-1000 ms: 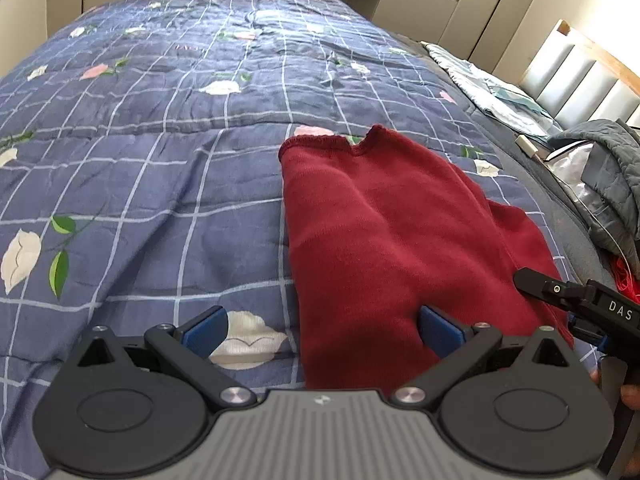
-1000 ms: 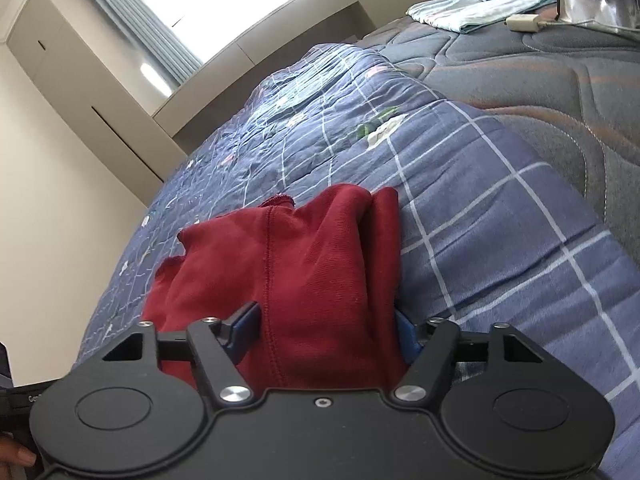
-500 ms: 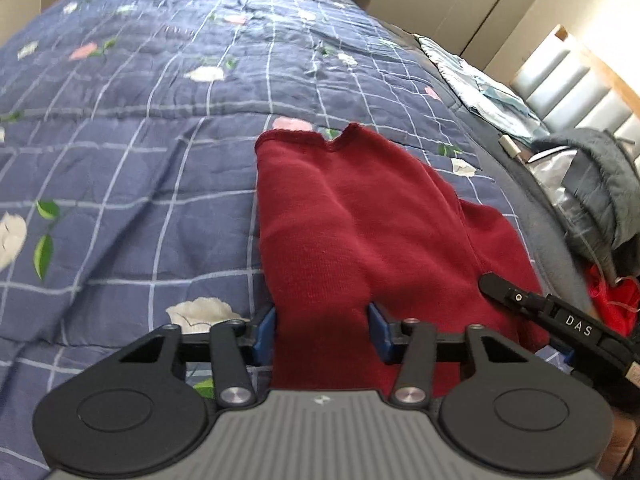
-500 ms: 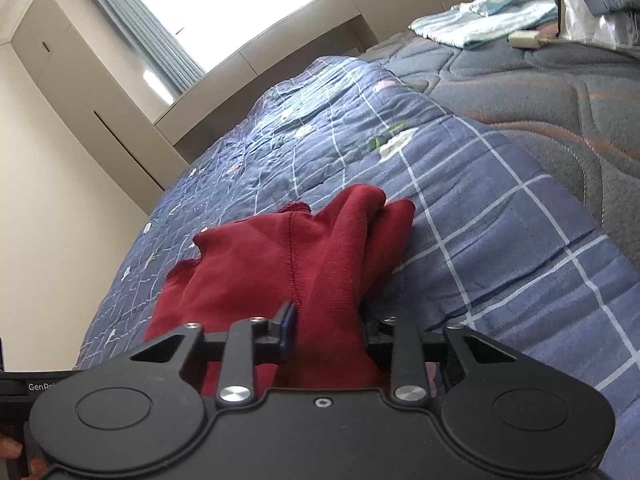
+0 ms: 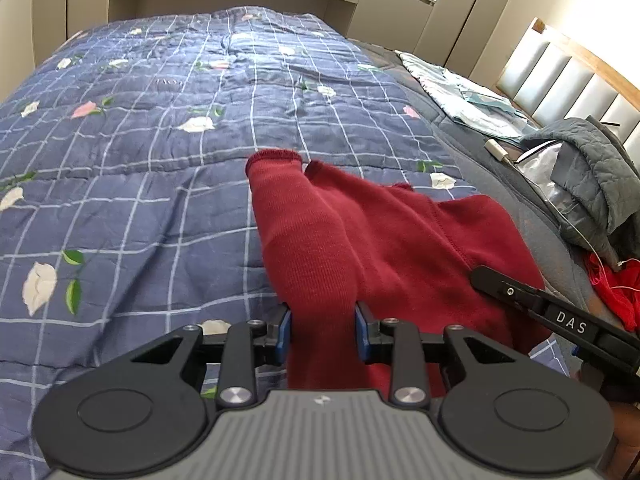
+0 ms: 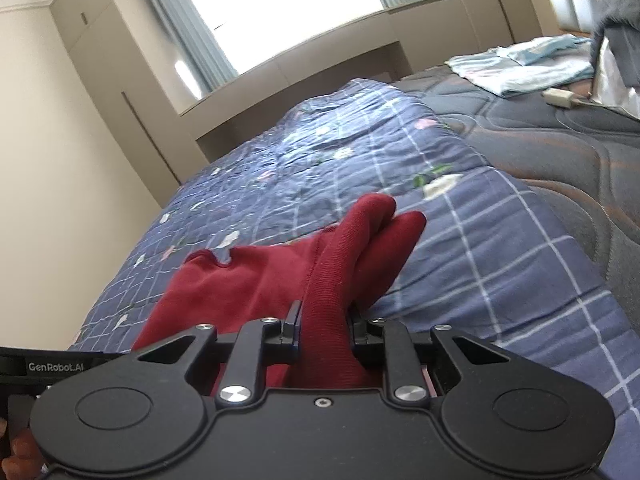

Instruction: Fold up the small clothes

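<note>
A dark red knit garment (image 5: 384, 240) lies on a blue checked floral quilt (image 5: 160, 160), with its near edge lifted. My left gripper (image 5: 323, 330) is shut on the near left part of the red garment. My right gripper (image 6: 323, 326) is shut on a bunched fold of the same garment (image 6: 348, 260), which rises off the quilt (image 6: 480, 248). The right gripper's side also shows in the left wrist view (image 5: 560, 320), at the garment's right edge. The garment's far cuffs still rest on the quilt.
A folded pale blue cloth (image 5: 460, 96) and a white charger (image 5: 496, 150) lie on the grey mattress at the right. A grey quilted jacket (image 5: 596, 180) and red fabric (image 5: 616, 284) sit by the padded headboard (image 5: 560, 76). Beige cupboards (image 6: 100, 120) stand beyond the bed.
Both grippers went from open around the garment's near edge to shut on it. The held edge has risen off the quilt and bunched into folds.
</note>
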`<action>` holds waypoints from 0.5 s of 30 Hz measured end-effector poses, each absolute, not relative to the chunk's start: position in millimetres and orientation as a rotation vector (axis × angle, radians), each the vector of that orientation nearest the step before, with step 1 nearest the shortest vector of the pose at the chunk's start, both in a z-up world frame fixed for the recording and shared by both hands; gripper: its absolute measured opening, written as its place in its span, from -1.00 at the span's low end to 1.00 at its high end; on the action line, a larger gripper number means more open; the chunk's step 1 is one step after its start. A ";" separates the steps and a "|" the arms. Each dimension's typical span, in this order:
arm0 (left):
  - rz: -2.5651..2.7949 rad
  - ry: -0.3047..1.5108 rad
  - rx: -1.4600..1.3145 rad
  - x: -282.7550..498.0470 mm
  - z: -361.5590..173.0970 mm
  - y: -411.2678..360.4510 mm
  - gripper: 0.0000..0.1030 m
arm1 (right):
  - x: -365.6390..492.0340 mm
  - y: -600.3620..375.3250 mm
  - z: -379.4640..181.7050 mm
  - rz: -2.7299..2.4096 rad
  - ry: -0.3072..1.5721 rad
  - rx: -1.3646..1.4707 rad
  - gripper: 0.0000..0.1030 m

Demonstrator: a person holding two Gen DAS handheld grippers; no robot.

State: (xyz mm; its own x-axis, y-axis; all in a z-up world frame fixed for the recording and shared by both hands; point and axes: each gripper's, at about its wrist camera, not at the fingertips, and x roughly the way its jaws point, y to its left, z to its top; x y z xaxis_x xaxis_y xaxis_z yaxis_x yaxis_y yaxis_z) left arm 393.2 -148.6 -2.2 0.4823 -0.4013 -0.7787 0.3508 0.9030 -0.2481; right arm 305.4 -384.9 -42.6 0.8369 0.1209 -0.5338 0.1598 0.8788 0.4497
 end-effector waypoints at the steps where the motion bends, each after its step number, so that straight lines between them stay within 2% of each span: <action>1: -0.455 0.958 -0.055 392.1 0.2 -146.0 -0.34 | 305.7 -380.4 -40.0 -0.014 0.584 0.498 -0.59; 15: -0.297 0.901 -0.060 387.1 26.0 -43.4 -0.35 | 339.6 -276.9 -29.1 0.142 0.581 0.513 -0.59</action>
State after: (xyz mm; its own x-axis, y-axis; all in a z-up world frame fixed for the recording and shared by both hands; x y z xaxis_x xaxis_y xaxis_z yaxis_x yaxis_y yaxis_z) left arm 387.1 -43.4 26.0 0.5827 -0.2796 -0.7631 0.2297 0.9573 -0.1753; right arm 339.6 -276.9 -29.1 0.8304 0.2690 -0.4880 0.0136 0.8657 0.5003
